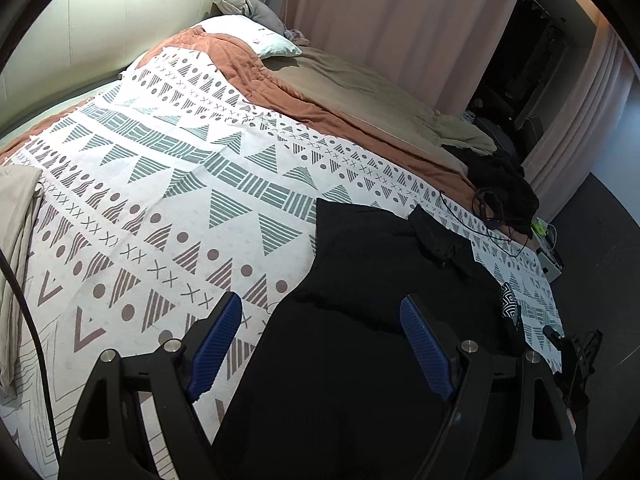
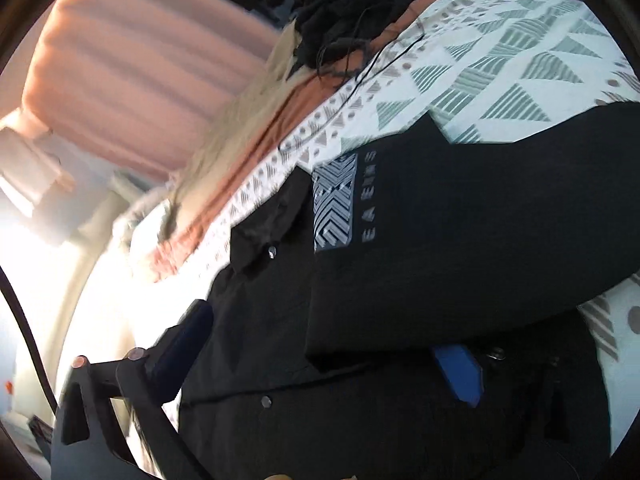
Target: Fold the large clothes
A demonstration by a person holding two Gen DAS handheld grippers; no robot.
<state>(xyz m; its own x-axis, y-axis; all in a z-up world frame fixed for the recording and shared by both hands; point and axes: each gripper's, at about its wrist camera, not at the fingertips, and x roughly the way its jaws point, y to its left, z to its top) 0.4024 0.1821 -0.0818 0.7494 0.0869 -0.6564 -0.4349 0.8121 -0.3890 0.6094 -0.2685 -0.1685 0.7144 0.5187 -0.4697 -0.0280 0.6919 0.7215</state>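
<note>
A black shirt (image 1: 380, 264) lies partly folded on the patterned bedspread (image 1: 160, 184), near the bed's foot, one panel with a grey chevron print (image 2: 334, 204) and pale lettering turned over the snap-fronted layer beneath. The collar points up the bed in the left view, and the fabric looks flat there, with a soft ridge across the middle.

The left gripper (image 1: 320, 344) hangs above the shirt's near part, blue pads spread wide, nothing between them. The right gripper (image 2: 328, 352) is low over the lower layer at the fold's edge, its jaws wide too; cloth lies between them, but the pads do not appear to press on it. That picture is blurred, so contact is hard to read.

The step looks like setting up the next fold. To do it well, each gripper would likely need a corner of the same edge, pinching both layers together, lifting evenly and carrying the edge straight across so the print panel does not slide off.

Beyond the shirt: a rust blanket (image 1: 280, 92), a beige quilt (image 1: 360, 88), a white pillow (image 1: 256, 38), a heap of dark clothes (image 1: 500, 184) with a thin cable (image 1: 496, 236), and pink curtains (image 1: 400, 20)
</note>
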